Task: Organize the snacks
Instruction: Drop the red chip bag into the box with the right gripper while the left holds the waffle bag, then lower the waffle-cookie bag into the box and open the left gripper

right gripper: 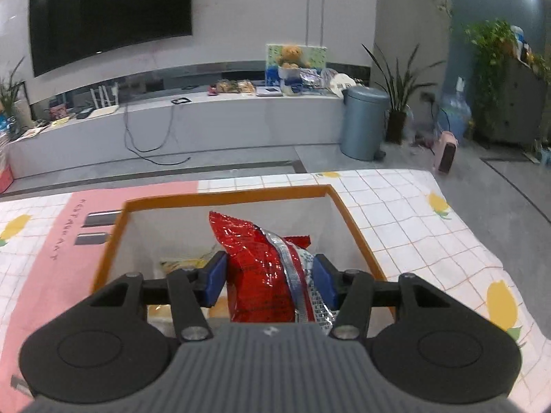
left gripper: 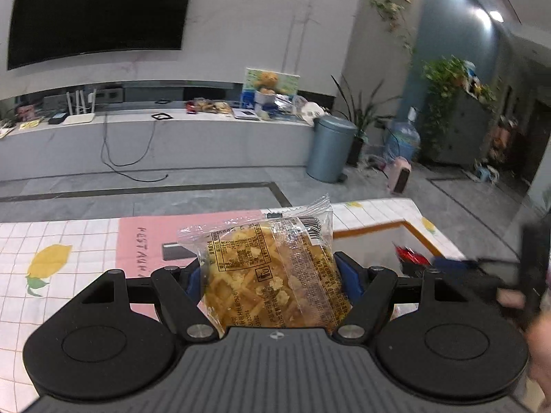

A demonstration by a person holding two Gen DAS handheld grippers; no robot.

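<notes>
My left gripper (left gripper: 272, 275) is shut on a clear packet of yellow crispy snack (left gripper: 272, 268), its blue pads pressing both sides, held above the table. In the right wrist view my right gripper (right gripper: 270, 280) is shut on a red foil snack packet (right gripper: 255, 258), held upright over the open orange-rimmed box (right gripper: 227, 196). A yellow packet (right gripper: 182, 261) lies on the box floor. From the left wrist view the box (left gripper: 375, 229) sits to the right, with the red packet (left gripper: 409, 254) and the blurred right gripper over it.
The table wears a white grid cloth with lemons (right gripper: 413, 213) and a pink mat (right gripper: 55, 258) left of the box. Beyond the far table edge are the floor, a grey bin (right gripper: 363, 120) and a low TV bench (right gripper: 206, 117). A hand (left gripper: 540, 344) shows at the right edge.
</notes>
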